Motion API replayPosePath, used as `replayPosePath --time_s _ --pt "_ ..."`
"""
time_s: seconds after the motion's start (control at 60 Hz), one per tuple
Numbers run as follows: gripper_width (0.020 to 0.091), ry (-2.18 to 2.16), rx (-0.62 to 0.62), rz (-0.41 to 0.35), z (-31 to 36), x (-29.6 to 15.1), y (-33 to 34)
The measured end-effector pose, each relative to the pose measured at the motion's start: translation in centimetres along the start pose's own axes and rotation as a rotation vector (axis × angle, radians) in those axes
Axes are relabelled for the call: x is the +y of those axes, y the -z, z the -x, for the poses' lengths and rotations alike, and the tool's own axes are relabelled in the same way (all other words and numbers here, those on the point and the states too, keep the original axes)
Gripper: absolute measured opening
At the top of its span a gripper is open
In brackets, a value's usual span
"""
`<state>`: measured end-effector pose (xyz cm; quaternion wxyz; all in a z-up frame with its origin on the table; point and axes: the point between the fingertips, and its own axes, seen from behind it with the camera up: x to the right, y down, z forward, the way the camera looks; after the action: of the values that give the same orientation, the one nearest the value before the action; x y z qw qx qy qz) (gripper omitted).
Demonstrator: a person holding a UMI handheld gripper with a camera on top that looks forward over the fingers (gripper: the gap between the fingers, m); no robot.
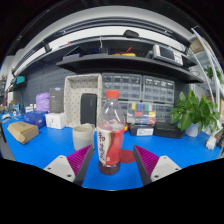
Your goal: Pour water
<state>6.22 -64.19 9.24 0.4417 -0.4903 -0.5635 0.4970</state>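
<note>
**benchrat:** So, going left to right, what's sitting on that blue table (40, 150)?

**pourover_pete:** Far left there's a tan cardboard box (22, 131), then a purple container (42, 102) and a white box (56, 120) further back by the pegboard panel (82, 92). A beige cup (83, 136) stands just left of the bottle and a bit behind it.

**benchrat:** And the bottle itself?

**pourover_pete:** Clear plastic bottle (110, 135), red label, red cap on, upright, right between the gripper (113, 160) fingers. The left pad (80, 158) looks to be touching it; the right pad (146, 158) has a visible gap. So the fingers are spread around it, not clamped, and the bottle looks to rest on the table.

**benchrat:** Right side?

**pourover_pete:** Parts drawers (158, 100) behind, a red-and-white box (144, 130) below them, and a potted plant (195, 112) far right. Dark shelves (120, 60) run overhead.
</note>
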Motion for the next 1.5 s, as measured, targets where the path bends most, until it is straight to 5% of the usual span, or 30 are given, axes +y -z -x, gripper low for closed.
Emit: replayPosePath --time_s 0.45,0.533,0.7,1.1,1.5 --pt "0.0777 0.019 0.005 -0.022 1.1 -1.7 -6.1" --pt "0.0538 0.007 -0.001 -0.052 1.1 -2.2 -6.7" --pt "0.0366 -0.019 -0.019 -0.073 0.8 -2.3 -6.7" --pt "0.0364 0.123 -0.051 -0.029 1.7 -2.7 -7.2" --pt "0.0361 1.2 0.067 0.01 -1.8 -6.4 -12.4"
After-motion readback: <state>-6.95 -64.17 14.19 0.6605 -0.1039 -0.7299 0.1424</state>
